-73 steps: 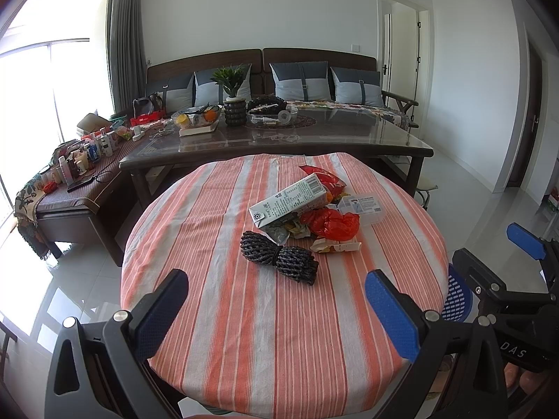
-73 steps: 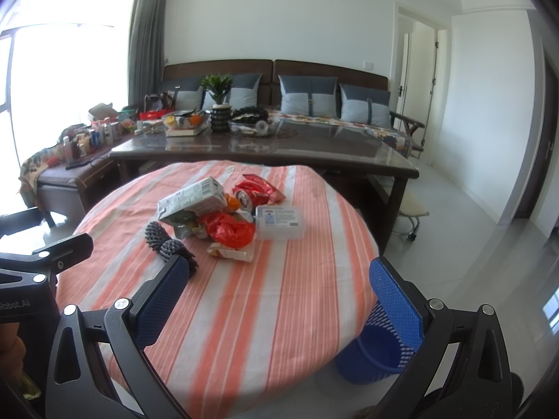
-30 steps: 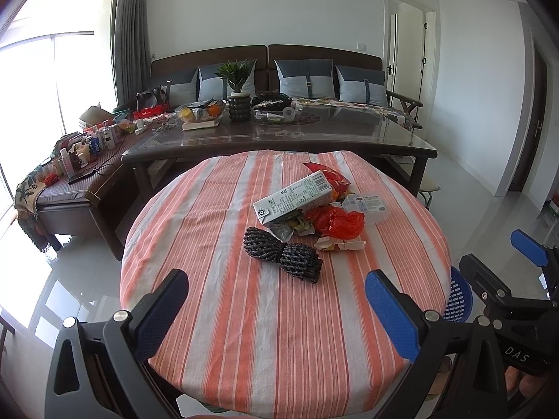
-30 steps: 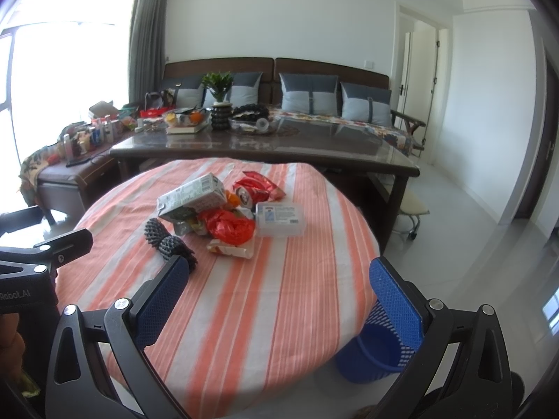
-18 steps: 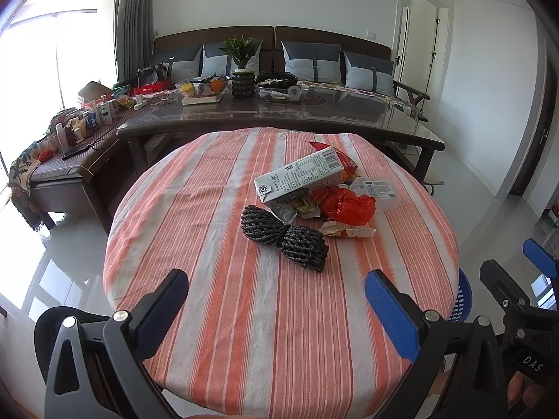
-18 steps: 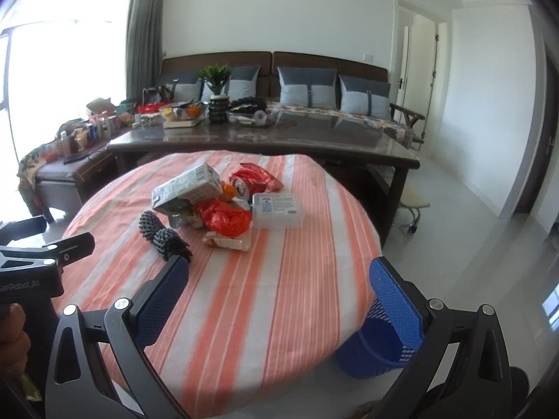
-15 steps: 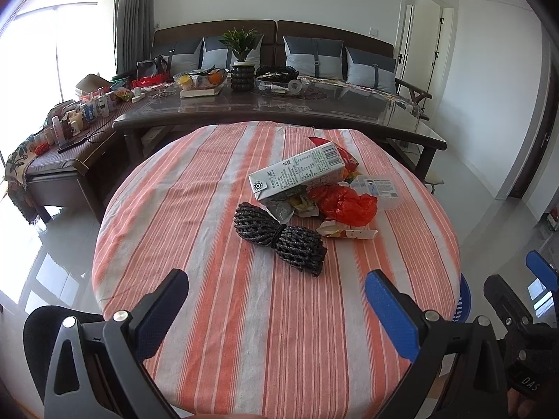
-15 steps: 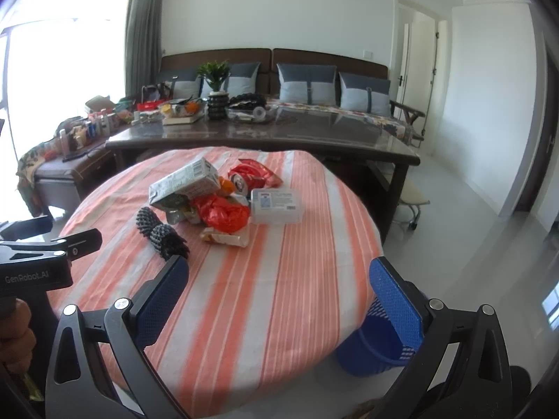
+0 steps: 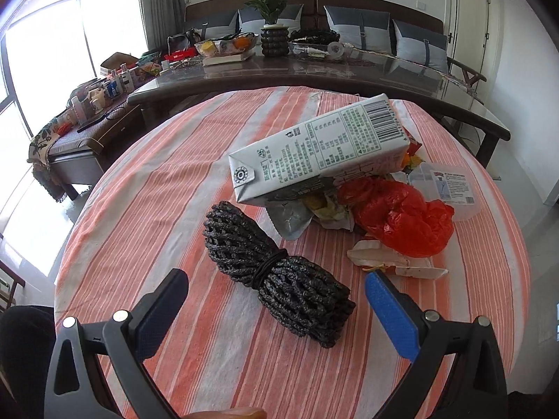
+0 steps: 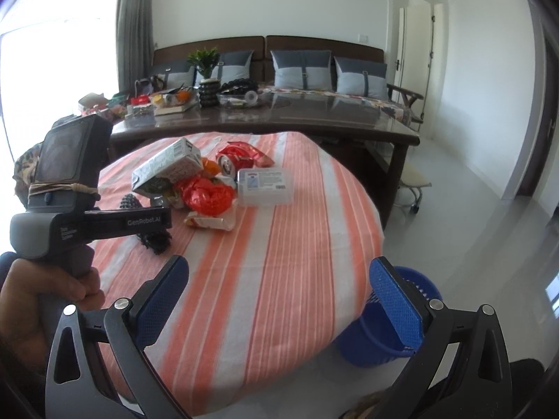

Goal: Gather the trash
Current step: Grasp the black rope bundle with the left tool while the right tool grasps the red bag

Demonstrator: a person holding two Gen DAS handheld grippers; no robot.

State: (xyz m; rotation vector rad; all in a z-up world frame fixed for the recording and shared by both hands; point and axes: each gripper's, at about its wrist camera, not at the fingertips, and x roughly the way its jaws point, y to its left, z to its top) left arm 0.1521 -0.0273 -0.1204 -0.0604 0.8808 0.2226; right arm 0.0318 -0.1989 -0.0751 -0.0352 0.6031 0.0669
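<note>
Both grippers [image 9: 276,300] [image 10: 279,291] agape, table edge [image 10: 379,234] near

"genrobot.ai" on left gripper [image 10: 153,235] body

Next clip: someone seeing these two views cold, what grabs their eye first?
Probably the pile of trash in the middle of the round striped tablecloth: a grey-white drink carton propped on top, a crumpled red plastic bag to its right, and a bound black mesh bundle nearest the open left gripper. In the right wrist view, a blue wastebasket stands on the floor by the table's edge, partly behind the open right gripper.
</note>
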